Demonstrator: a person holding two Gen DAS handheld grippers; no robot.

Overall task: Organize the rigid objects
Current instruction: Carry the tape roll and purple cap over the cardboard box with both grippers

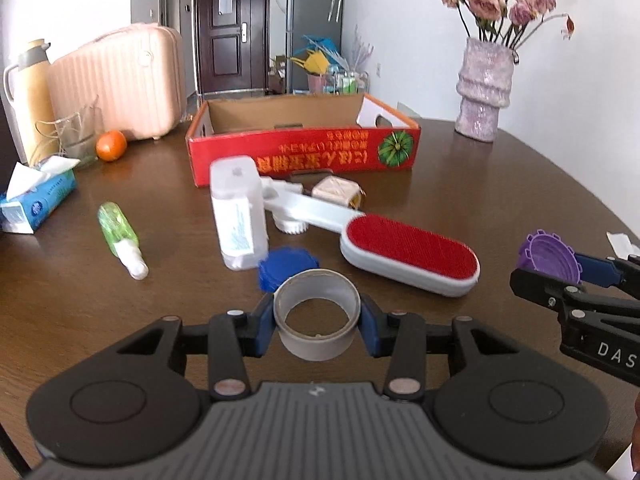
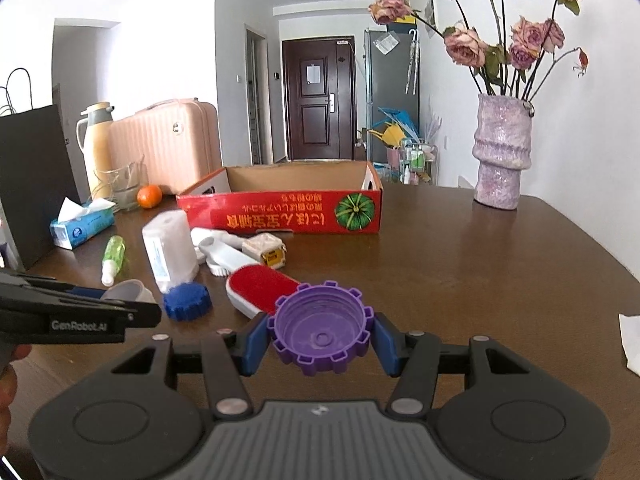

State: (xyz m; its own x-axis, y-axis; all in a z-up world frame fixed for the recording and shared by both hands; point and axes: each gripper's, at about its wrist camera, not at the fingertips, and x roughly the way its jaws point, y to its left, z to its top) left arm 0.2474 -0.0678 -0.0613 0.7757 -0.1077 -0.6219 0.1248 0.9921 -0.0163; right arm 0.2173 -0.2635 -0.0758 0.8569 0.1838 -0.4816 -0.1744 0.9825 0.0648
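Observation:
My left gripper (image 1: 318, 318) is shut on a grey tape roll (image 1: 316, 338) and holds it above the brown table. My right gripper (image 2: 322, 334) is shut on a purple notched cap (image 2: 320, 330); the cap also shows in the left wrist view (image 1: 550, 258). A blue notched cap (image 1: 284, 266), a white plastic bottle (image 1: 238, 216), a red-faced lint brush (image 1: 408, 254), a white scrubber (image 1: 290, 208), a small beige box (image 1: 336, 192) and a green spray bottle (image 1: 118, 232) lie on the table. An open red cardboard box (image 1: 304, 152) stands behind them, empty as far as I see.
A purple vase with dried roses (image 1: 484, 92) stands at the back right. A tissue box (image 1: 38, 200), an orange (image 1: 111, 145), a glass jug (image 1: 78, 132), a thermos (image 1: 30, 92) and a pink suitcase (image 1: 120, 80) line the back left. A black paper bag (image 2: 34, 180) stands at the left edge.

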